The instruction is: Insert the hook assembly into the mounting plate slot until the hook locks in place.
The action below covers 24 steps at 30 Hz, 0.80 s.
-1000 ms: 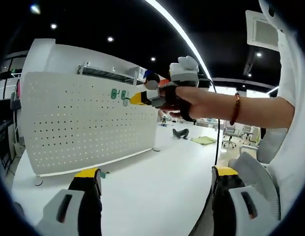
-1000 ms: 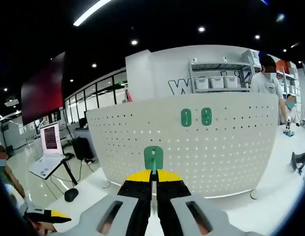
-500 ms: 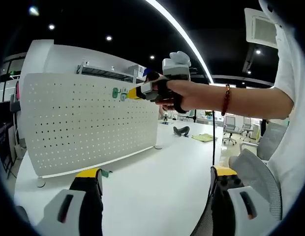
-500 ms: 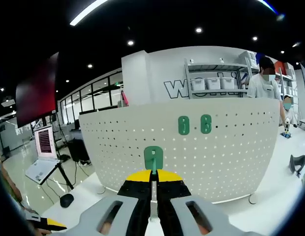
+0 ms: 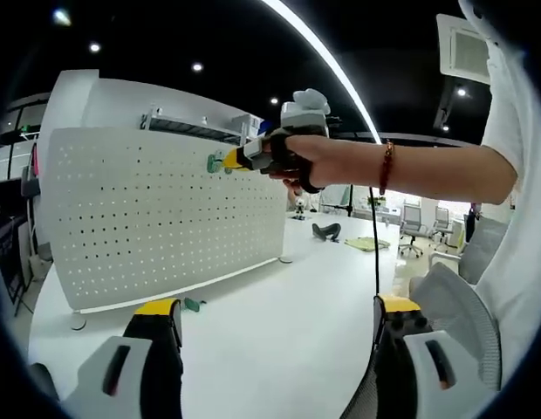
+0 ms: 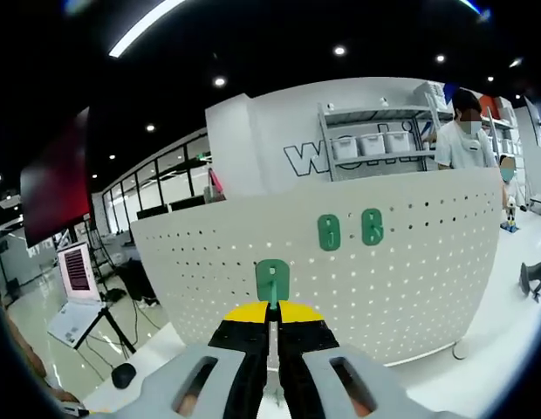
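Closer to the white pegboard (image 6: 340, 279) than a second ago, the right gripper (image 6: 272, 307) now shows the panel larger in its own view, with the two green hooks (image 6: 350, 230) already mounted on it sitting higher and bigger. Its jaws are pressed together on a green hook (image 6: 272, 281), which stands upright between the yellow tips, in front of the perforated face and below and left of the mounted pair; whether it touches the panel cannot be told.

From the left gripper view the same scene appears side-on: the right gripper (image 5: 229, 161), held in a hand (image 5: 298, 161) with a beaded bracelet at the wrist, has its yellow tips right at the board's upper edge (image 5: 166, 218), beside a green hook (image 5: 213, 163) on the panel. That view also shows the white desk (image 5: 279, 323) on which the pegboard stands on small feet, a small green piece (image 5: 194, 305) lying on the desk near the board's base, and a grey chair back (image 5: 454, 305) to the right.

The left gripper (image 5: 275, 319) hangs low over the desk, jaws spread wide apart with nothing between them.

Only the right gripper view shows the shelf behind the board carrying white bins (image 6: 372, 143); their contents cannot be seen. A person (image 6: 467, 131) stands beside it.
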Motion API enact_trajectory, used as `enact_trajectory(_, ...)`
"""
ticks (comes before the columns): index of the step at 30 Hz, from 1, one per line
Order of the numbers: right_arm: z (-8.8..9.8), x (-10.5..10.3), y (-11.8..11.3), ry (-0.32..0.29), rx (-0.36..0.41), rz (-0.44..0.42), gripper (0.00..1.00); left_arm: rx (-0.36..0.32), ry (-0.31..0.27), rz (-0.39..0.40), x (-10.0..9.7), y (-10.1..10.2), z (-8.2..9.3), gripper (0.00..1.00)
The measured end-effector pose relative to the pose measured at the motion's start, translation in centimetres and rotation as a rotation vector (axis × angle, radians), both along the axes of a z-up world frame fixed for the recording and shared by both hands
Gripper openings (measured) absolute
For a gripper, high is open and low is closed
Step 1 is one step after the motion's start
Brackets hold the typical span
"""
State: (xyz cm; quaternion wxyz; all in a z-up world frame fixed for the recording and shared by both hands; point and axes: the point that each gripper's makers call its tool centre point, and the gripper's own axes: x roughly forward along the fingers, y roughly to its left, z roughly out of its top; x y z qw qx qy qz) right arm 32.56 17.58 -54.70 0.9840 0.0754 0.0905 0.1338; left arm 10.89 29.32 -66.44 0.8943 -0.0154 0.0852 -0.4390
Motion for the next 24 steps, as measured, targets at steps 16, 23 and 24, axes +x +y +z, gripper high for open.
enact_trajectory(16, 0.5, 2.3, -0.2, 0.003, -0.030, -0.050, 0.01, -0.040, 0.029, 0.016, 0.2, 0.5, -0.1, 0.92)
enact_trajectory(23, 0.6, 3.3, 0.3, -0.004, -0.088, -0.042, 0.01, -0.030, 0.024, 0.012, 0.3, 0.6, -0.2, 0.92)
enact_trajectory(24, 0.7, 3.4, 0.3, -0.003, -0.084, -0.043, 0.01, -0.032, 0.029, 0.015, 0.3, 0.7, -0.4, 0.92)
